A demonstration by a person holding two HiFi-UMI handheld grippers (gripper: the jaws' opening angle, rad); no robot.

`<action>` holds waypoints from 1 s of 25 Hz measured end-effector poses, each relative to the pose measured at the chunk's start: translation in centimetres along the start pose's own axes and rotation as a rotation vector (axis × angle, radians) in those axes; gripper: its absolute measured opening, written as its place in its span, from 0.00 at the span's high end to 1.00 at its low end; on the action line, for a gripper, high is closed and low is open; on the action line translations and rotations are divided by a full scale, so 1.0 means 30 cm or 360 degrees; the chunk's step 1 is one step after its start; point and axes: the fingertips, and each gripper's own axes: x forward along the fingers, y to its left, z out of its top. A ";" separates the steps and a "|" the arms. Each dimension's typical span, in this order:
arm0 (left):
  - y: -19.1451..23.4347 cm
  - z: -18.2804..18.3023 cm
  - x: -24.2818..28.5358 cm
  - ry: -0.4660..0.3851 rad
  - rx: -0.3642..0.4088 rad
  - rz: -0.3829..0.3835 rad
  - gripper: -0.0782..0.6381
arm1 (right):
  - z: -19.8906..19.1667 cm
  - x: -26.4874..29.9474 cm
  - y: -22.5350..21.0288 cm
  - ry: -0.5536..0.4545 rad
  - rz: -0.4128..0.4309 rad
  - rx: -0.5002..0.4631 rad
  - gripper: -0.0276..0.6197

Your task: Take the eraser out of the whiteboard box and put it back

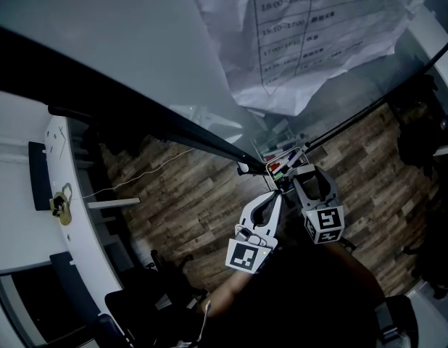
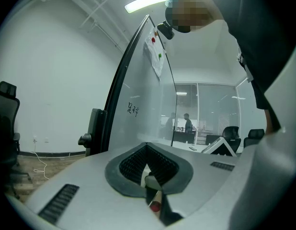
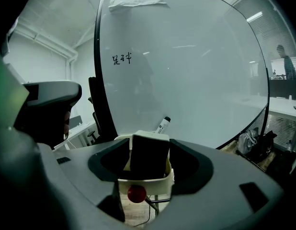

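Note:
In the right gripper view a dark eraser with a pale top stands upright in the white whiteboard box. My right gripper is shut on the eraser, a pad against each side. A marker pokes up behind it and a red cap shows at the box front. In the head view the box hangs at the whiteboard's lower edge, with my right gripper at it. My left gripper hangs just beside it and, in its own view, is shut with nothing held.
The tilted whiteboard carries a crumpled printed paper held by magnets. Its dark frame runs diagonally. Wood-pattern floor lies below. A dark office chair and white furniture stand to the left. A person's arm is below.

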 end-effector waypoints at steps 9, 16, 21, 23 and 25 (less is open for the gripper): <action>-0.012 0.017 -0.017 -0.0039 0.0002 -0.0018 0.88 | 0.078 -0.064 -0.018 -0.0118 -0.0069 0.0012 0.57; -0.035 0.050 -0.054 -0.0100 0.0019 -0.0042 0.88 | 0.159 -0.163 0.002 -0.0262 -0.0106 0.0020 0.68; -0.047 0.072 -0.108 -0.0144 0.0034 -0.0051 0.88 | 0.174 -0.227 0.046 -0.0287 -0.0113 0.0076 0.93; -0.053 0.082 -0.131 -0.0160 0.0044 -0.0056 0.88 | 0.170 -0.249 0.069 -0.0298 -0.0086 0.0112 0.93; -0.061 0.092 -0.150 -0.0184 0.0048 -0.0060 0.88 | 0.167 -0.273 0.089 -0.0316 -0.0062 0.0139 0.93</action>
